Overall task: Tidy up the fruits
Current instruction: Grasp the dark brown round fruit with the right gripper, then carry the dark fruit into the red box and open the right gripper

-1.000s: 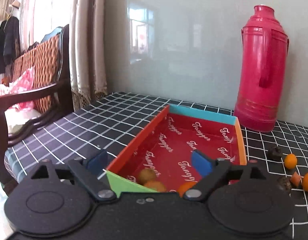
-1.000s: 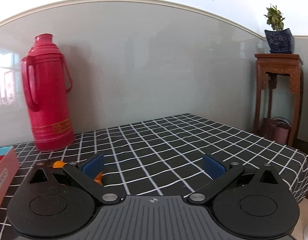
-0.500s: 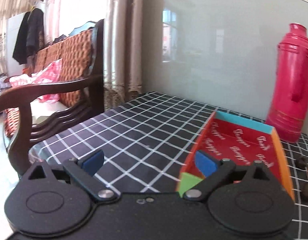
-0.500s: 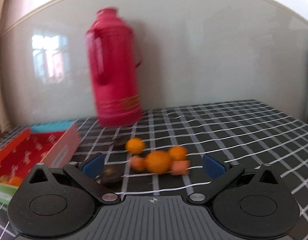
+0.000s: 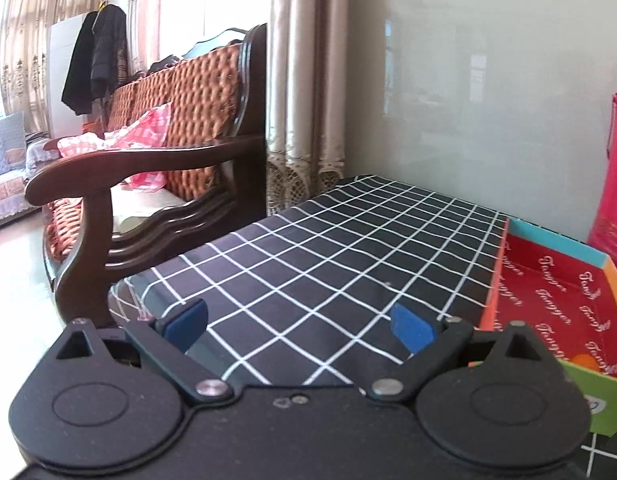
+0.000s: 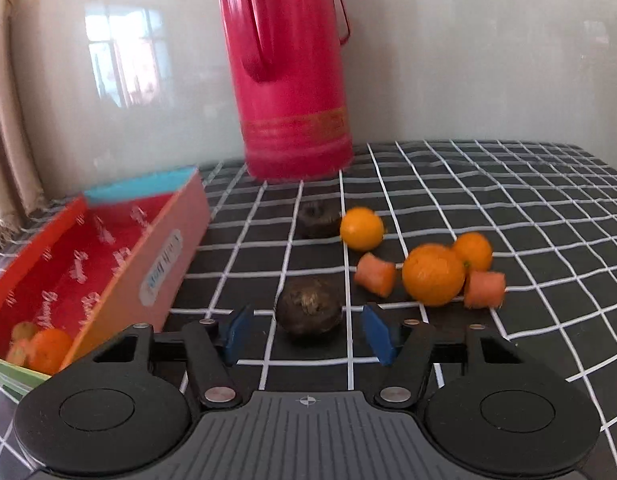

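In the right wrist view a dark brown round fruit (image 6: 309, 307) lies on the checked cloth between my right gripper's (image 6: 306, 334) blue pads, which are closing and stand apart from it. Beyond it lie a second dark fruit (image 6: 318, 219), three oranges (image 6: 433, 274) and two carrot pieces (image 6: 375, 274). The red cardboard tray (image 6: 108, 240) at the left holds an orange and other fruit in its near corner. My left gripper (image 5: 300, 326) is open over bare cloth, with the tray (image 5: 556, 296) to its right.
A tall red thermos (image 6: 292, 76) stands at the wall behind the fruit. A wooden armchair (image 5: 148, 176) stands beyond the table's left edge (image 5: 156, 280). Curtains hang in the corner.
The right gripper swung left and down over the fruit and its jaws narrowed around the dark fruit. The left gripper swung left, away from the tray, toward the armchair.
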`<state>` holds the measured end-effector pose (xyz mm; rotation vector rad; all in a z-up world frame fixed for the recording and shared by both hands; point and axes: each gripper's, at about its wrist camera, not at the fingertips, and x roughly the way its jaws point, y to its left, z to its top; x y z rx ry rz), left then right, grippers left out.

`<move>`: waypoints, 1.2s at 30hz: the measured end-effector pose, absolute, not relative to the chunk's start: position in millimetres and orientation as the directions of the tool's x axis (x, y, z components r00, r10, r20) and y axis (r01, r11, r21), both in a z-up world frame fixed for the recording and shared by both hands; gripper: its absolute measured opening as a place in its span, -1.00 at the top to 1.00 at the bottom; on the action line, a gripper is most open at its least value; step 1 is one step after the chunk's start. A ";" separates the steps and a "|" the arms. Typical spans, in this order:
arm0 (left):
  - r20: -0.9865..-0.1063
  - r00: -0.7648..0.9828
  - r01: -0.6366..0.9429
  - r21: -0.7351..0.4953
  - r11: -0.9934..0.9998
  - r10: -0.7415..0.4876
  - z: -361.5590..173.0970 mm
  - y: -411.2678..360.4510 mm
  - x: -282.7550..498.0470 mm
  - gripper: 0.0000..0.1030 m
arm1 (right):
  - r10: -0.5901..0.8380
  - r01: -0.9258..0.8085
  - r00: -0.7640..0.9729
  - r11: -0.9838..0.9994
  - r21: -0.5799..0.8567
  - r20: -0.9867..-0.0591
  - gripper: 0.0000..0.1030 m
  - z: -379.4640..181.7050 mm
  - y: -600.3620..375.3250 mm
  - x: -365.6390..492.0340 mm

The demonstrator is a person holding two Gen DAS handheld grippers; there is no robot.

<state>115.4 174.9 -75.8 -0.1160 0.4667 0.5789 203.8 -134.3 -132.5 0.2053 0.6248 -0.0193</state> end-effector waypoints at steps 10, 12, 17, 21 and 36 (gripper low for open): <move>-0.475 0.712 -0.586 0.003 0.811 0.516 -77.5 198.4 107.9 -0.80 | 0.051 0.055 0.817 0.985 0.164 -0.575 0.24 -133.9 -130.4 209.7; -0.477 0.710 -0.591 -0.005 0.807 0.517 -77.2 201.1 106.2 -0.80 | 0.057 0.047 0.833 0.984 0.172 -0.550 0.24 -131.8 -129.6 206.5; -0.478 0.705 -0.600 -0.010 0.800 0.523 -77.7 205.9 102.2 -0.81 | 0.169 -0.060 0.897 0.962 0.265 -0.408 0.24 -116.2 -125.4 187.5; -0.480 0.696 -0.611 -0.004 0.792 0.535 -78.6 210.1 99.4 -0.81 | 0.280 -0.204 0.919 0.940 0.272 -0.278 0.24 -102.0 -110.6 168.5; -0.491 0.691 -0.619 -0.022 0.785 0.531 -78.8 217.0 97.2 -0.82 | 0.352 -0.299 0.893 0.930 0.214 -0.282 -0.73 -106.9 -74.2 151.6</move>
